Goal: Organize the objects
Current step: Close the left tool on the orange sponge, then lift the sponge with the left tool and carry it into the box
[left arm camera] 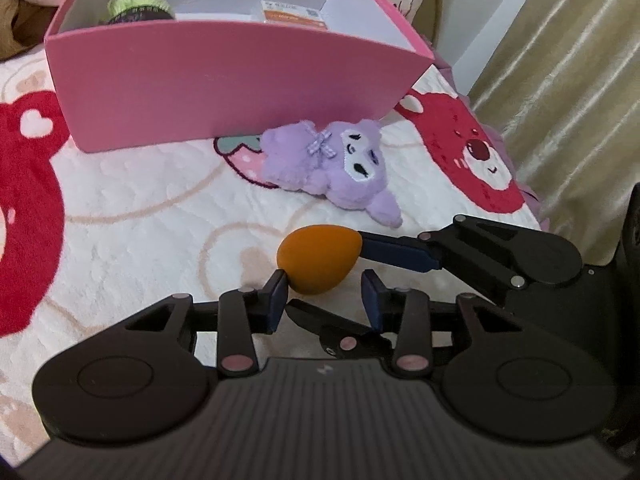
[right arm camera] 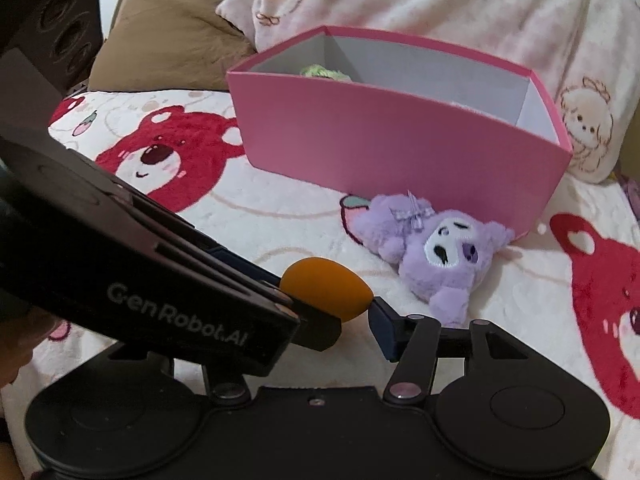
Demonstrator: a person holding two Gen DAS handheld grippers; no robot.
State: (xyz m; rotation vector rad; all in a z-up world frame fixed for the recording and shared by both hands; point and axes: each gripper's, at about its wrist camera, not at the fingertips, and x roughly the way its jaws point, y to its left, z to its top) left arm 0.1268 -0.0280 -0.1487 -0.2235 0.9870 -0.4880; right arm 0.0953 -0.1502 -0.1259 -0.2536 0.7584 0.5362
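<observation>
Green item (right arm camera: 326,72) (box-hidden), unidentifiable

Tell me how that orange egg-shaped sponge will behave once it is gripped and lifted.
The orange makeup sponge looks like soft foam, so it will probably squash under pressure and weigh little. Its rounded, tapered shape may let it squirt out of a pinch. Set down on the fluffy blanket, it would likely roll only slightly.

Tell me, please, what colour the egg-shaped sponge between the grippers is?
Orange; the sponge shows best in the left wrist view.
</observation>
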